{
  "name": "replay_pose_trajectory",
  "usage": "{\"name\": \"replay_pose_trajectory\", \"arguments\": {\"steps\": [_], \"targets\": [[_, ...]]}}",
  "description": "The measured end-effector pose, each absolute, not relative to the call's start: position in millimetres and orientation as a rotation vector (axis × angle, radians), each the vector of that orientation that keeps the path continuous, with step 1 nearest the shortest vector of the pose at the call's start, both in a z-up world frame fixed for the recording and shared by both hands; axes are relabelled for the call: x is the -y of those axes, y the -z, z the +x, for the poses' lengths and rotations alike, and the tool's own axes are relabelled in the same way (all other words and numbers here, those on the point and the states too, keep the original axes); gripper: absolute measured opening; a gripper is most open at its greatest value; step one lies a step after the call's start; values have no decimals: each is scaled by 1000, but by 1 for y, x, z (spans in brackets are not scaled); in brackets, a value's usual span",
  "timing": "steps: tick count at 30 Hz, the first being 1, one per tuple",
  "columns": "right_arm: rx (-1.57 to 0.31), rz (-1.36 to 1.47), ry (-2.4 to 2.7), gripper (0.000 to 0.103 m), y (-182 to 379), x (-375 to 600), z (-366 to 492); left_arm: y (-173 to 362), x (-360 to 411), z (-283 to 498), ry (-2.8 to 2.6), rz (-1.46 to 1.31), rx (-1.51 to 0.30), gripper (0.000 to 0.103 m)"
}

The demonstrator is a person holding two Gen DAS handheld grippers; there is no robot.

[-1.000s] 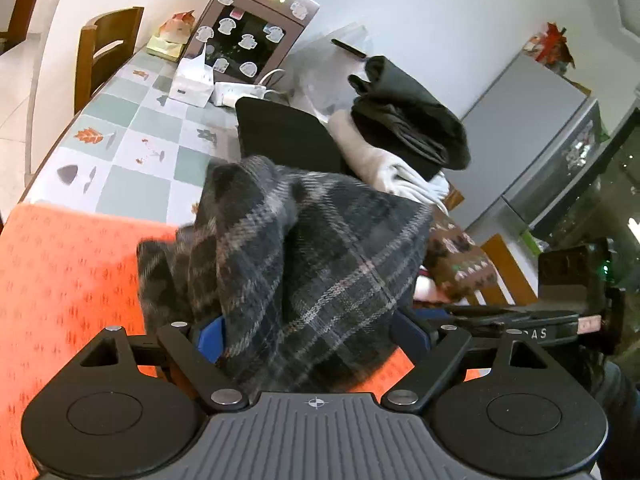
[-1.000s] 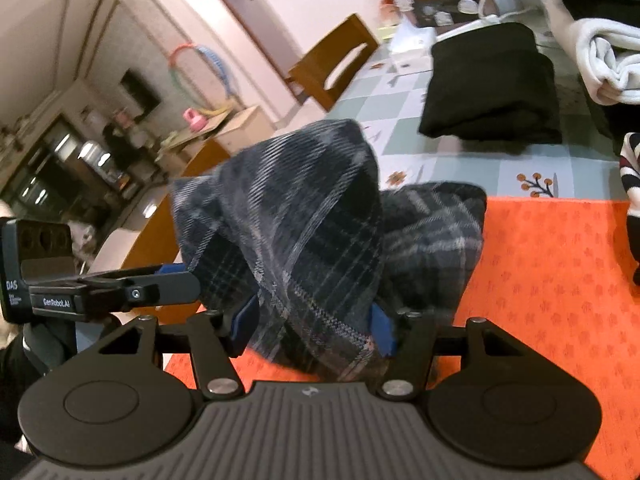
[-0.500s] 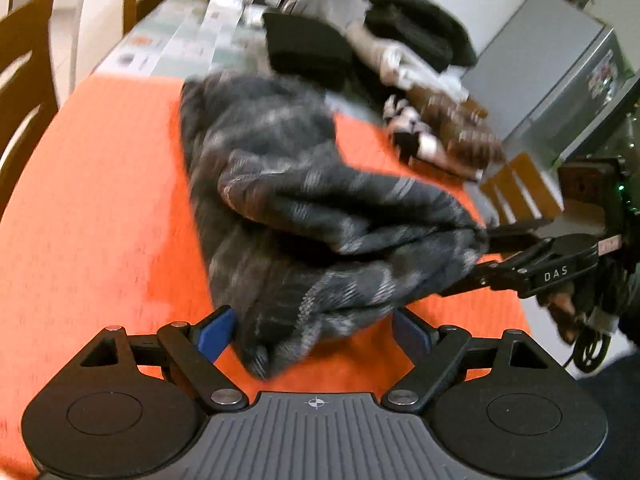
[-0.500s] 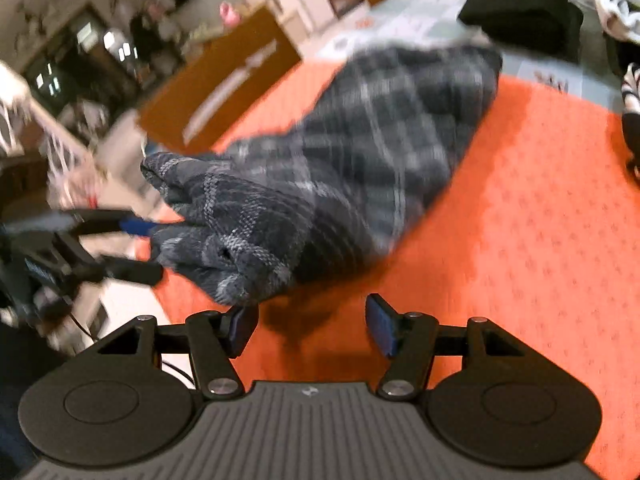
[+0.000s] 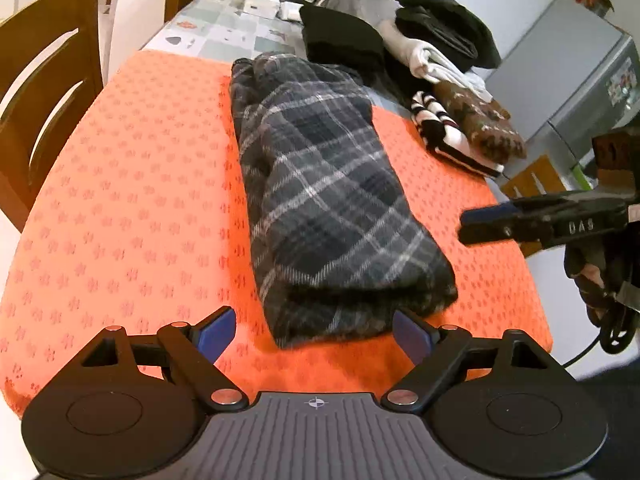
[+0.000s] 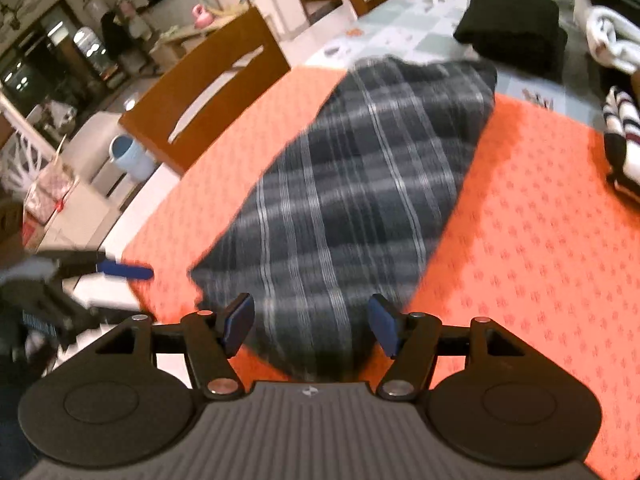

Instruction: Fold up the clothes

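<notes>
A dark grey plaid garment (image 5: 328,200) lies folded into a long bundle on the orange mat (image 5: 140,200). My left gripper (image 5: 314,330) stands open at its near end, with the blue pads on either side and clear of the cloth. In the right wrist view the same plaid garment (image 6: 360,184) runs away from my right gripper (image 6: 311,325). Its jaws are opening, the cloth's near corner lies between them, and the pads do not press it. The right gripper (image 5: 520,224) also shows at the mat's right edge, and the left gripper (image 6: 120,270) at the mat's left edge.
Beyond the mat lie a folded black garment (image 5: 340,36), a heap of dark and white clothes (image 5: 440,32), and striped and brown folded pieces (image 5: 452,132). Wooden chairs (image 5: 44,92) stand along the table's left side. A grey cabinet (image 5: 580,60) is at the right.
A second ago both grippers held the plaid garment up. It has since been laid down folded on the mat, and both grippers have let go and drawn back to its near end.
</notes>
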State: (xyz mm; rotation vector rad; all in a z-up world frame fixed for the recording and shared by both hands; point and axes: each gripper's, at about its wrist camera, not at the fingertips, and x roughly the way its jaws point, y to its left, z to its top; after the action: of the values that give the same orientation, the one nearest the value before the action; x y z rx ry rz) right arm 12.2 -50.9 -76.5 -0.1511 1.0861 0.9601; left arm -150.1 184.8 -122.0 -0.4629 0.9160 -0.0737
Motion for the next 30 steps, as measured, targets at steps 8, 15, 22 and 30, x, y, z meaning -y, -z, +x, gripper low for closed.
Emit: {"name": "replay_pose_trajectory", "arguments": {"steps": [8,15,22,30], "targets": [[-1003,-157,-881,78,64,-22,54,125,-170,-126,25,-481,-883,72],[-1008,-141,-838,79,72,-86,108,132,-167,-118,-98,-570,-863,67],[-1042,-219,-767,79,115,-142,140,147,-155,-117,-183,-623,-868,66],[-959,-351,-742,43,140,-156,148,139,-132,-117,-237,-583,-823,16]]}}
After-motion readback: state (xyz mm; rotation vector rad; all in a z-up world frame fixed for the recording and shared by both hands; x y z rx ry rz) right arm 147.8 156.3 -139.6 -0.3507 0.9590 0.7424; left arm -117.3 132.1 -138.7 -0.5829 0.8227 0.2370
